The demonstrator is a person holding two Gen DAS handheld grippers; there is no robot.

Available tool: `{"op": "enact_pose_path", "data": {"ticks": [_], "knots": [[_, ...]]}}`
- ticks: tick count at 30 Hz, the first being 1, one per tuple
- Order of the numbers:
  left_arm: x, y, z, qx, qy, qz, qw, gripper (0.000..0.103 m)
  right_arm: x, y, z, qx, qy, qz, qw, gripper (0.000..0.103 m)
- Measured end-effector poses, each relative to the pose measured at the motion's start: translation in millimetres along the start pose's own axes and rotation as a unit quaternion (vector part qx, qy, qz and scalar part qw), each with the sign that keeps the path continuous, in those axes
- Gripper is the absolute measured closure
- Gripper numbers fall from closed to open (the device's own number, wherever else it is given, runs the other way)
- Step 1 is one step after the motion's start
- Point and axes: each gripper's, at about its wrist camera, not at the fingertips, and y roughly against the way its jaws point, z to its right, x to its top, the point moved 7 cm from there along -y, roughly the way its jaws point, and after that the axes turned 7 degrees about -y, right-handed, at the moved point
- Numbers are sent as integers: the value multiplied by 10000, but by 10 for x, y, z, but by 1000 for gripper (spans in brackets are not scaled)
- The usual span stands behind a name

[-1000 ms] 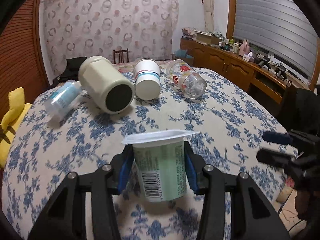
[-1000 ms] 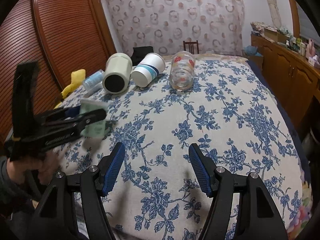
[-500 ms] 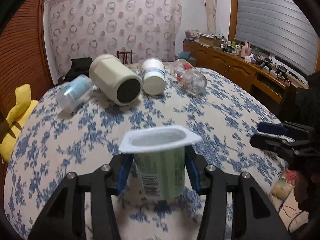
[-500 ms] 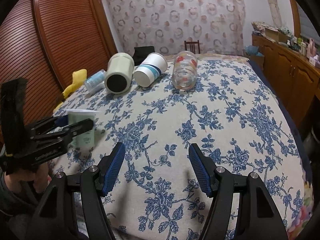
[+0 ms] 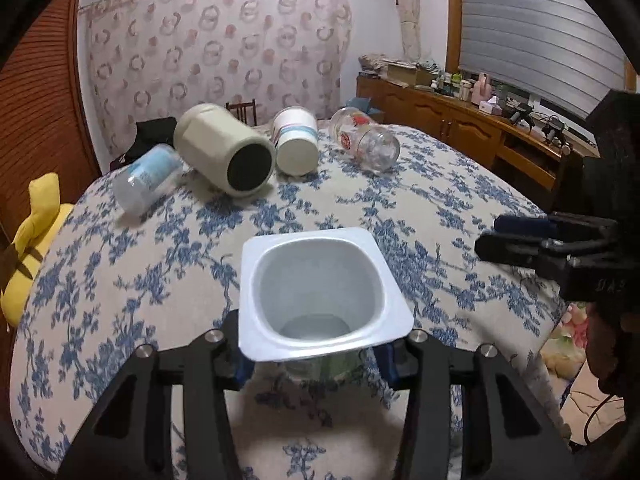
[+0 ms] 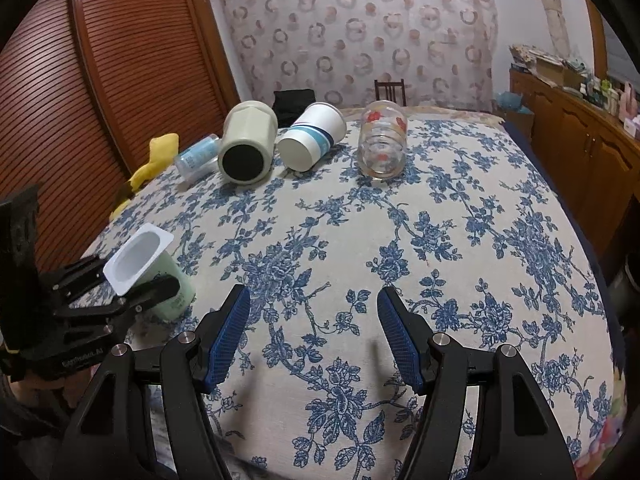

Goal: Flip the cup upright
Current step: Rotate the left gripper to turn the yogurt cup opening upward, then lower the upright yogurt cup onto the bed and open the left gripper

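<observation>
A pale green yogurt cup (image 5: pixel 320 292) with a white square rim stands mouth up on the flowered tablecloth (image 5: pixel 420 208). My left gripper (image 5: pixel 316 360) is shut on its body, just below the rim. The right wrist view shows the cup (image 6: pixel 152 272) upright near the table's left front edge, its base on or just above the cloth, with the left gripper (image 6: pixel 120 292) around it. My right gripper (image 6: pixel 314 336) is open and empty above the front of the table, to the right of the cup; it also shows in the left wrist view (image 5: pixel 520 236).
Several cups lie on their sides at the back: a clear blue-labelled cup (image 5: pixel 146 178), a cream mug (image 5: pixel 224 152), a white paper cup (image 5: pixel 296 142) and a flowered glass (image 5: pixel 366 140). A yellow plush (image 5: pixel 28 240) is at the left edge. A wooden sideboard (image 5: pixel 460 120) stands at right.
My left gripper has lowered the cup toward the table and tipped the camera down, so the cup's open mouth now shows from above. The right gripper has stayed still and open.
</observation>
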Motion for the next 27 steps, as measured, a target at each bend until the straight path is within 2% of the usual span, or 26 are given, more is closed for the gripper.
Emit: {"op": "enact_pose_path", "data": {"ticks": [4,12,22,27], "knots": [[208,-87,-80,47,10,113,9999,57,-8,-28,18,-9,-17,-32,10000,35],[553,-488,-188,135,-81,-82,9998,57,-44,8,88,-56,-70,-51,9999,35],[361,-666,-233,173,105,-617,9979,55,-42,24,142,-106,-95,-50,9999,35],[236,-616,-219,110,146,-696,9974,51,-36,3,63,-83,-7,-62,9999,35]]}}
